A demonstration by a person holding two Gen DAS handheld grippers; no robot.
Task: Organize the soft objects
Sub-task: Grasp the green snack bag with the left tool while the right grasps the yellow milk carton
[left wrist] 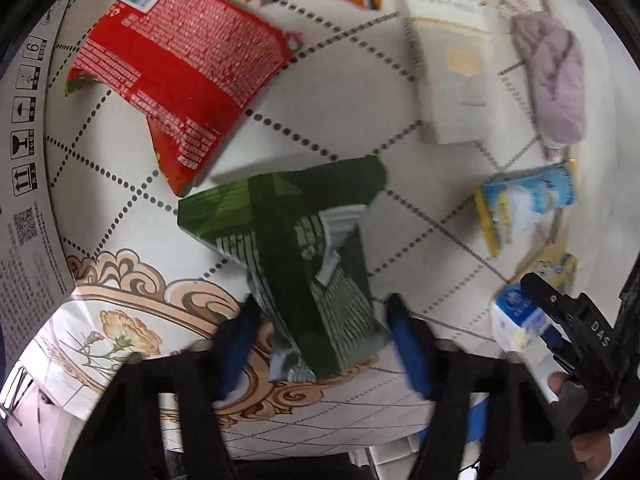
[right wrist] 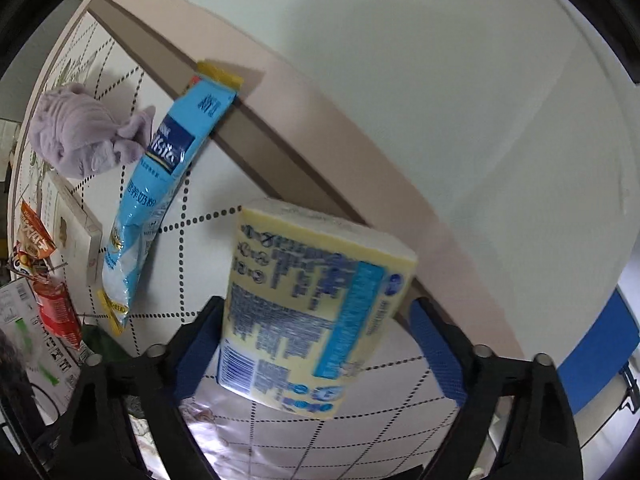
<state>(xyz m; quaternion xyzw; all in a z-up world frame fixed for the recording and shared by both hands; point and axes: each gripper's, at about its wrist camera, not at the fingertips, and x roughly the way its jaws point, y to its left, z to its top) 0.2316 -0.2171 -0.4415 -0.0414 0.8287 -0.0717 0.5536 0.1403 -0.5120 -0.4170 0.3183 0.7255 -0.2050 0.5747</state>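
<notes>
The left gripper points down at a bench covered by a white cloth with dotted diamond lines; its blue-padded jaws stand partly open around the lower end of a dark green snack bag, which lies near the bench's flowered front edge; whether the pads press on it cannot be told. A red snack bag lies just beyond the green one, toward the left edge; a lilac cloth sits well apart at the right. The right gripper has its jaws open wide around a yellow tissue pack near the bench's far edge; the right pad stands clear of it. A blue pouch lies near.
</notes>
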